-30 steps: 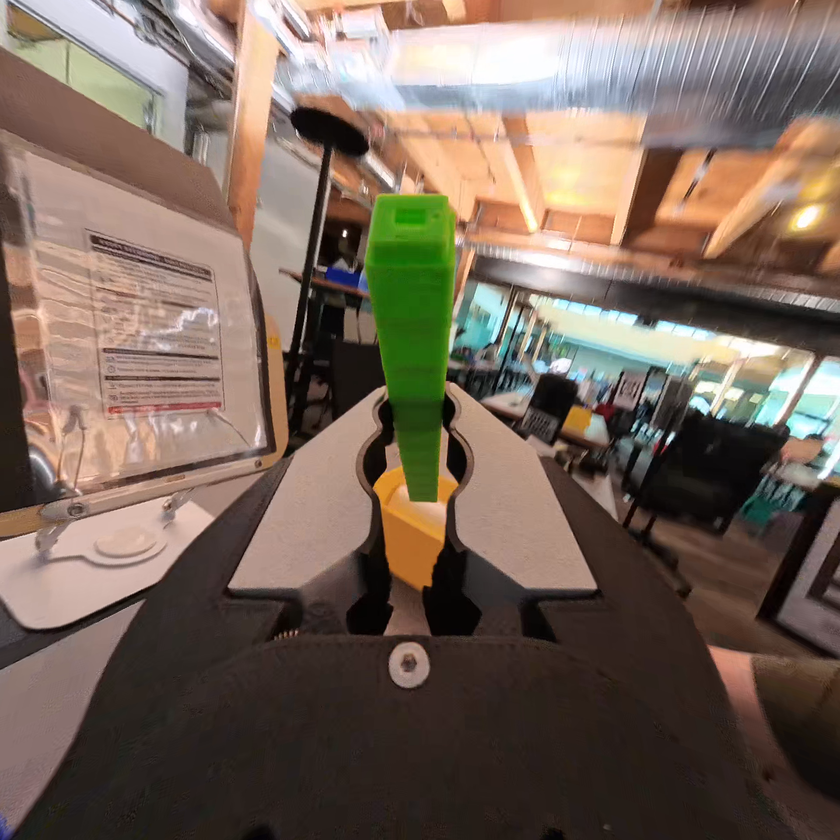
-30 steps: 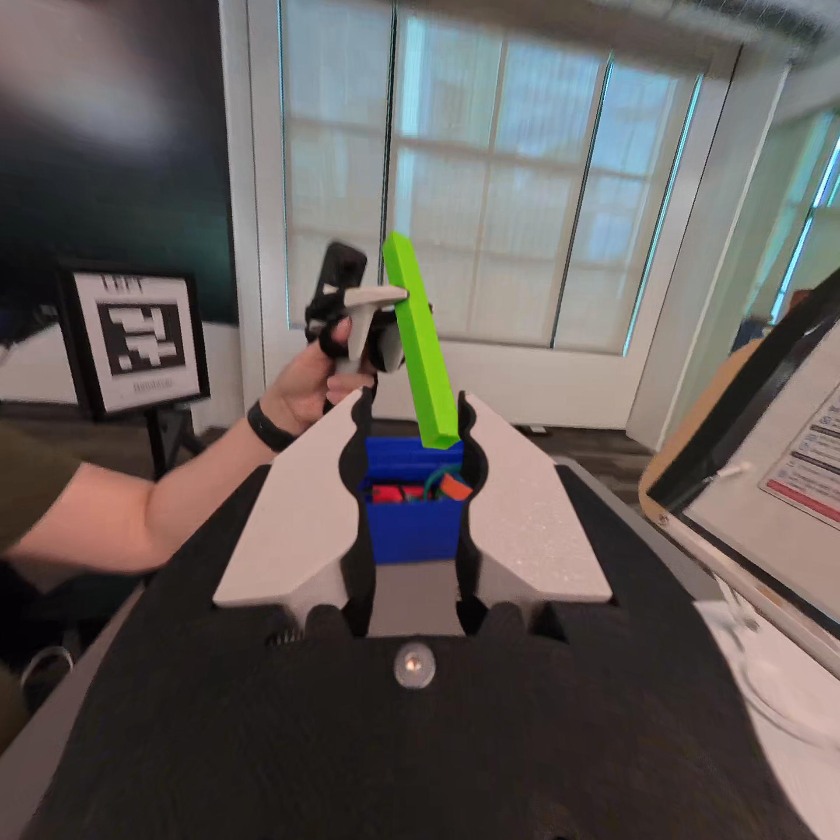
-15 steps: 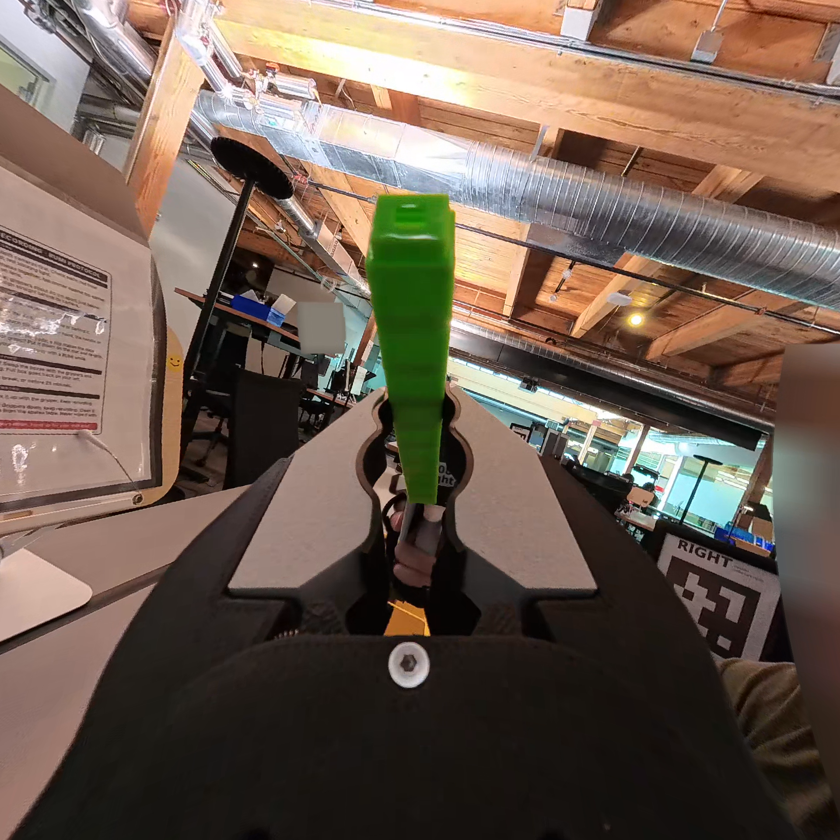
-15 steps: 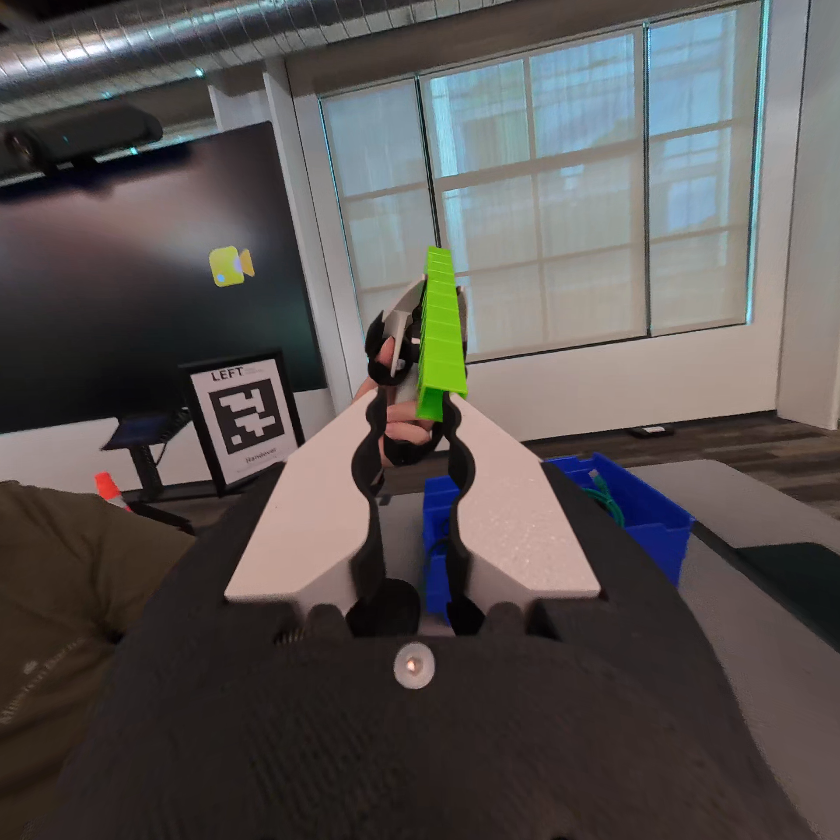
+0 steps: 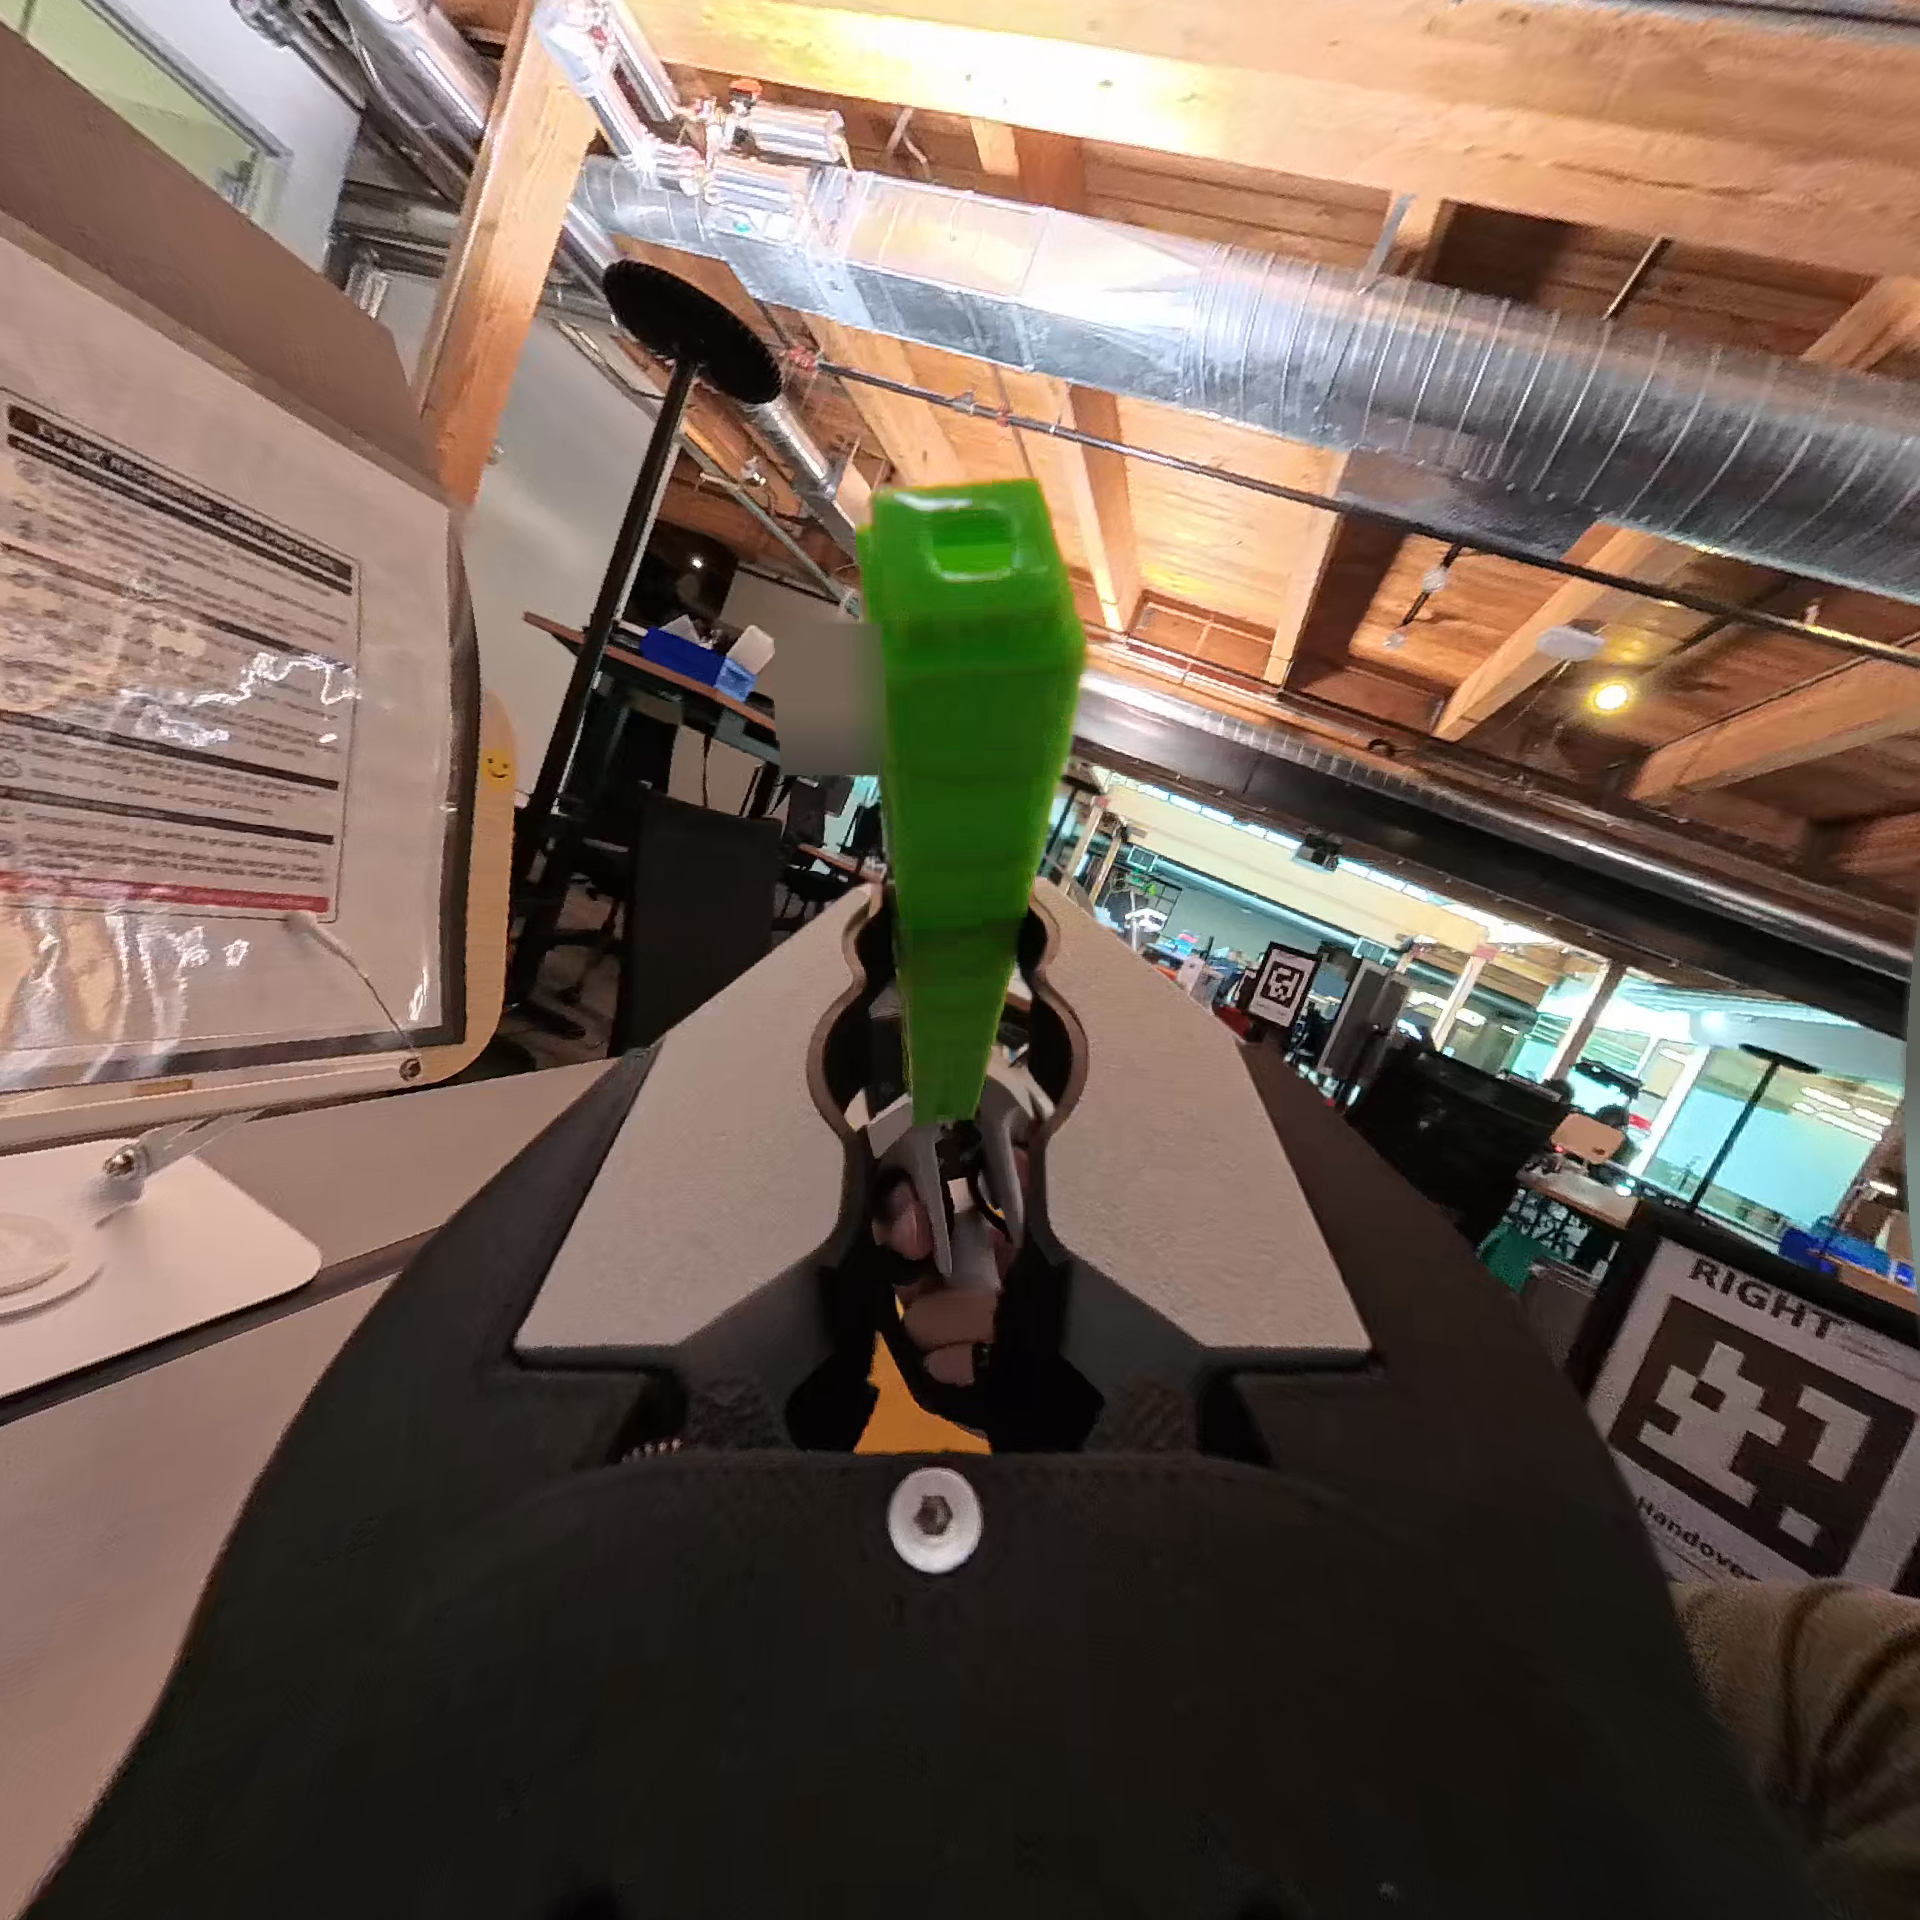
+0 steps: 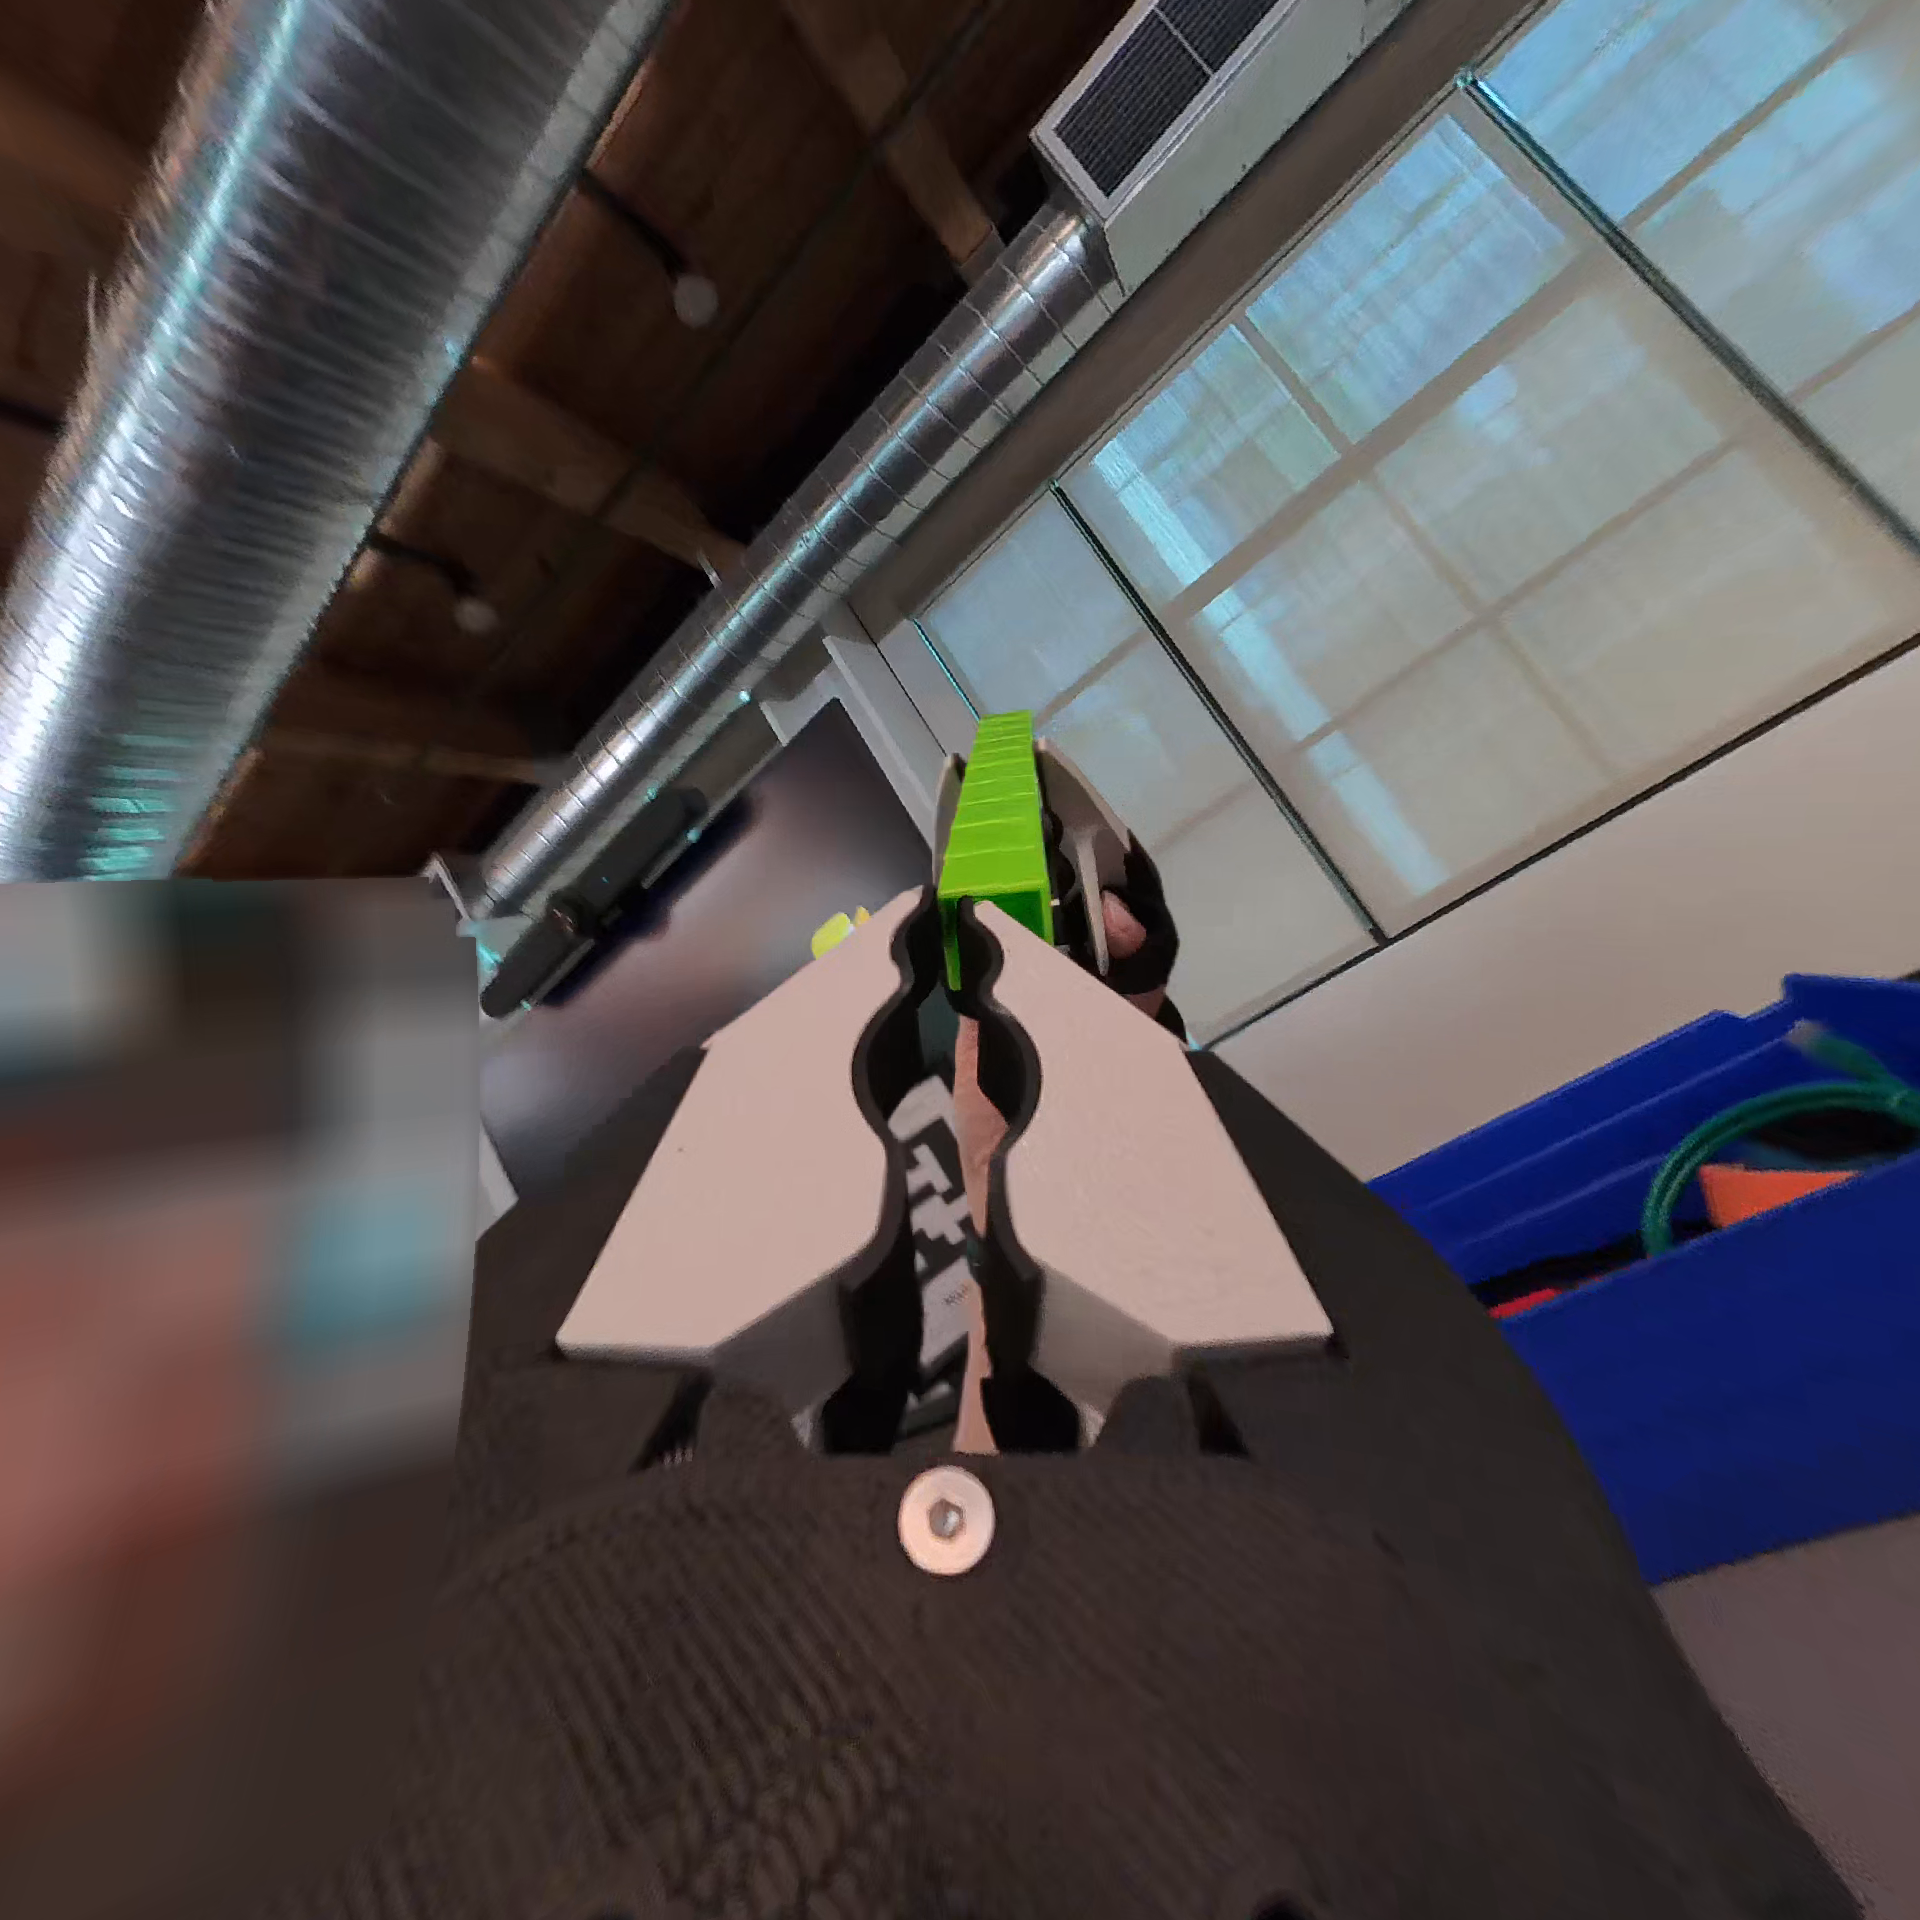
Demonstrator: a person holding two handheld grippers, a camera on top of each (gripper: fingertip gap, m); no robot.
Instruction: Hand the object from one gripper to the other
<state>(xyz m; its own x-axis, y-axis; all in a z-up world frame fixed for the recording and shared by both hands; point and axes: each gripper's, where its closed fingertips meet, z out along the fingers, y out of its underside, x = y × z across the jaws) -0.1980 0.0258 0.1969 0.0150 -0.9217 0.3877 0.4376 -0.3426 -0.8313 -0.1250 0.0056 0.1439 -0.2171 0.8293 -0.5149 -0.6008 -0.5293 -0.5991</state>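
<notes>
A long bright green bar [image 5: 971, 727] stands up between the fingers of my left gripper [image 5: 956, 914], which is shut on its middle. Beyond it, my right gripper [image 5: 961, 1143] meets the bar's lower end with a finger on each side. In the right wrist view my right gripper [image 6: 951, 925] has its jaws almost together, pinching the near end of the green bar [image 6: 992, 831]. Farther up that bar, the left gripper [image 6: 1013, 800] still clamps it, held by a gloved hand [image 6: 1132, 935].
A blue bin [image 6: 1662, 1351] holding a green cable and orange pieces sits to the right on the grey table [image 5: 208, 1455]. A framed sign on a stand [image 5: 208, 727] is at the left. A square-patterned marker board [image 5: 1766, 1434] stands at the right. A yellow container [image 5: 914, 1423] lies below. There is about 10 cm between the tips of the two grippers.
Both grippers have tilted upward and come together. The right gripper's jaws, open half a second ago, have closed on the bar's lower end. The left gripper still holds the bar.
</notes>
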